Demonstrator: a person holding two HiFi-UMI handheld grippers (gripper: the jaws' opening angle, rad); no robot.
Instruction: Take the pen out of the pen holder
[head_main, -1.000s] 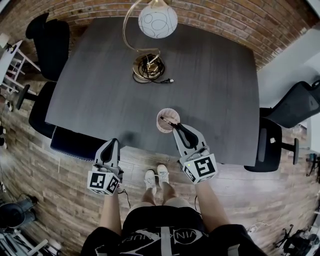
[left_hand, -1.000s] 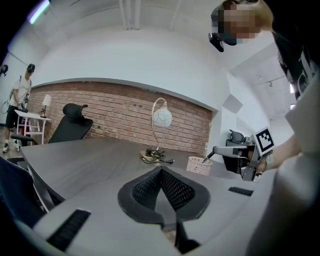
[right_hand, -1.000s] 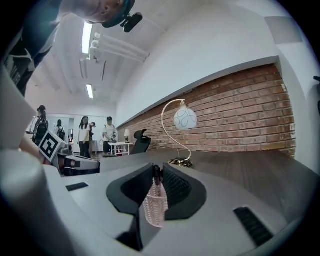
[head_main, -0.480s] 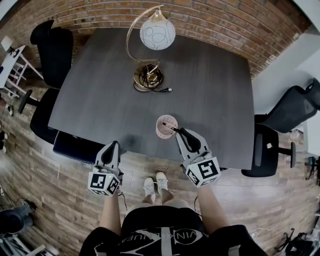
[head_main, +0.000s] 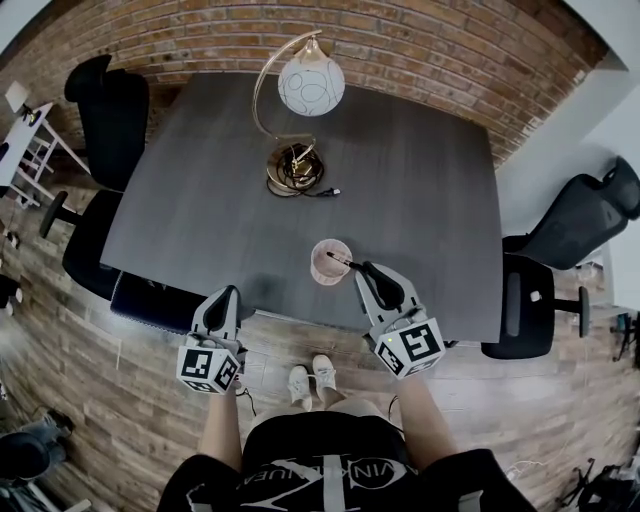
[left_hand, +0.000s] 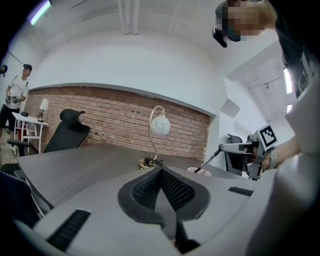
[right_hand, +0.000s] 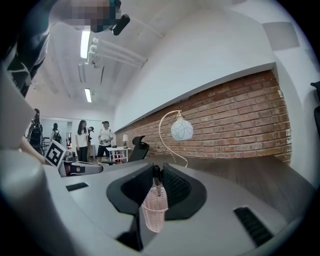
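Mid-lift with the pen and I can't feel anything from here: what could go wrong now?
1. The pen, clamped in the right gripper, slants with its lower end at the rim of the pen holder; it may catch and tip that light-looking mesh cup.
2. The left gripper hangs shut, well apart from the holder, so nothing steadies it.
3. The grip sits near the pen's end, so it could pivot or slip.

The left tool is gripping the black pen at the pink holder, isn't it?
No, it is the right tool that grips the black pen at the pink holder. The left tool is shut on nothing. The head view shows it.
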